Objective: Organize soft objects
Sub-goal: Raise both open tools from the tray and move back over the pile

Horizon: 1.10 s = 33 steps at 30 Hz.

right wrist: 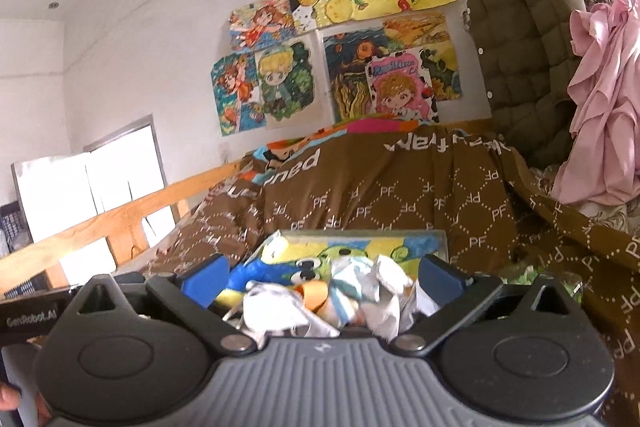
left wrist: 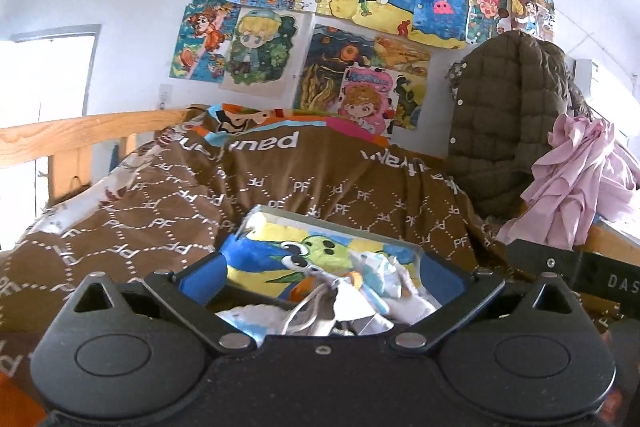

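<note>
A flat cushion with a blue, yellow and green cartoon print (left wrist: 320, 251) lies on a brown quilt marked PF (left wrist: 160, 211). On its near end sits a crumpled white and pale blue cloth (left wrist: 352, 303). My left gripper (left wrist: 324, 275) is open wide, its blue pads (left wrist: 204, 275) on either side of this pile and clear of it. In the right wrist view the same cushion (right wrist: 360, 247) and crumpled cloth (right wrist: 280, 307) lie between the pads of my right gripper (right wrist: 324, 277). It is open just as wide, with nothing clamped.
The brown quilt (right wrist: 400, 203) is heaped over the bed. An olive quilted jacket (left wrist: 500, 115) and a pink cloth (left wrist: 580, 179) hang at the right. A wooden bed rail (left wrist: 80, 131) runs along the left. Drawings cover the wall. A fingertip (right wrist: 8, 399) shows at the lower left.
</note>
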Each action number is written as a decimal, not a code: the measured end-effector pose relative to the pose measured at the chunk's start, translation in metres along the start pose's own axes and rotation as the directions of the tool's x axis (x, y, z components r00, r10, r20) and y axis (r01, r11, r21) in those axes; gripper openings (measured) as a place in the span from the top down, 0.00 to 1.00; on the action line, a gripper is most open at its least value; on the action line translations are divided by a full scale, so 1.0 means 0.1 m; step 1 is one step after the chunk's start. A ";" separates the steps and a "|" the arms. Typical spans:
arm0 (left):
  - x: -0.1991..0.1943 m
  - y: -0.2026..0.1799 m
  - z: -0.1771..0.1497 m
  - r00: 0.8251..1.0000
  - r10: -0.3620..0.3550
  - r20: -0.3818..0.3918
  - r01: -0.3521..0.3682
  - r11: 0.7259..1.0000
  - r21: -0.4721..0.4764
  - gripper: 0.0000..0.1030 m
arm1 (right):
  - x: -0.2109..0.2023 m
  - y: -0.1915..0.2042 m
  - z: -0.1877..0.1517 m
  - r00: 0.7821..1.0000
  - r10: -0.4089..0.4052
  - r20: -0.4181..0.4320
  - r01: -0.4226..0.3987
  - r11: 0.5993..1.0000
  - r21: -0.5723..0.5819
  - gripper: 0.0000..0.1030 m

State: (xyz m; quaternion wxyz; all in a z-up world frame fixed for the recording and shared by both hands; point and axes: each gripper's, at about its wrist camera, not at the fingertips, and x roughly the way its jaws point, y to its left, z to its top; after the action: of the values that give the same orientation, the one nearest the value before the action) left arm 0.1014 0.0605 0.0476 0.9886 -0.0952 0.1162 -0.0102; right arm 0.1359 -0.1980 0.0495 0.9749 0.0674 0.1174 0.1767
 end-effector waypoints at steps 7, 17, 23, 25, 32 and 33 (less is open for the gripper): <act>-0.16 0.10 -0.16 0.999 0.034 -0.028 -0.034 0.999 -0.009 0.01 | -0.16 0.14 -0.18 0.998 -0.007 -0.063 0.006 1.000 -0.015 0.00; -0.16 0.22 -0.39 0.996 0.049 -0.078 -0.049 0.999 0.001 0.01 | -0.10 0.19 -0.38 0.993 -0.026 -0.119 0.022 0.999 -0.036 0.00; -0.10 0.25 -0.50 0.993 0.057 -0.104 -0.057 0.998 0.006 0.01 | 0.04 0.18 -0.53 0.982 -0.020 -0.187 0.014 0.999 -0.032 0.00; -0.07 0.27 -0.54 0.991 0.061 -0.116 -0.060 0.998 0.012 0.01 | 0.10 0.20 -0.58 0.978 -0.011 -0.210 0.003 0.999 -0.038 0.00; 0.03 0.37 -0.67 0.984 0.077 -0.162 -0.078 0.997 0.005 0.01 | 0.20 0.26 -0.70 0.966 -0.001 -0.257 -0.013 0.999 -0.053 0.00; 0.04 0.38 -0.68 0.983 0.079 -0.168 -0.079 0.997 0.004 0.01 | 0.21 0.26 -0.70 0.965 -0.002 -0.262 -0.013 0.998 -0.054 0.00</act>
State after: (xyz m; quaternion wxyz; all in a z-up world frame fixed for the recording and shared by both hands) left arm 0.0897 0.0854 -0.0258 0.9748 -0.0908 0.2026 0.0213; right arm 0.1291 -0.1602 -0.0180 0.9518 0.0170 0.2401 0.1900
